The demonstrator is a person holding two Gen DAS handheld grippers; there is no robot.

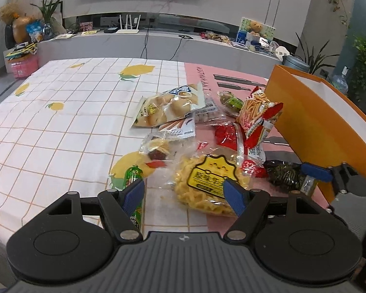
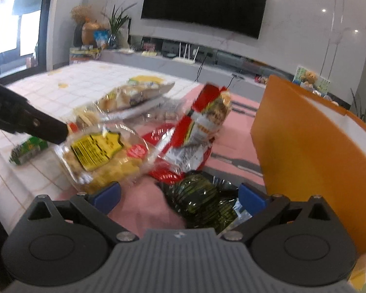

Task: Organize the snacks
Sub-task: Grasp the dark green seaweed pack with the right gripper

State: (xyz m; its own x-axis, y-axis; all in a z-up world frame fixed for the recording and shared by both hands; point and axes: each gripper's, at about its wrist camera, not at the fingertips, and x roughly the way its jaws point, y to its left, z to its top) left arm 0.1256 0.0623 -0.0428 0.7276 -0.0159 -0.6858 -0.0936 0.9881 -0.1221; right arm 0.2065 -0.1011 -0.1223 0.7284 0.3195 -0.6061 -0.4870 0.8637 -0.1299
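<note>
- Left wrist view: the left gripper (image 1: 184,191) hangs with jaws spread, empty, the yellow snack bag (image 1: 207,185) just ahead between its fingers; closing there looks like the coming pick.
- Right wrist view: the right gripper (image 2: 180,195) gapes wide around the dark green packet (image 2: 202,202), not yet pinching; the orange box (image 2: 305,141) stands just right, probably the drop-off.

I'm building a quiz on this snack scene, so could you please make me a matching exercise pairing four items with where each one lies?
Things:
1. dark green packet
2. yellow-label snack bag
3. green stick pack
4. orange box

Places:
A. by the left gripper's left finger
B. standing at the table's right side
C. between the open fingers of the right gripper
D. ahead of the left gripper, partly under its right finger

Pairs: 1-C, 2-D, 3-A, 4-B
</note>
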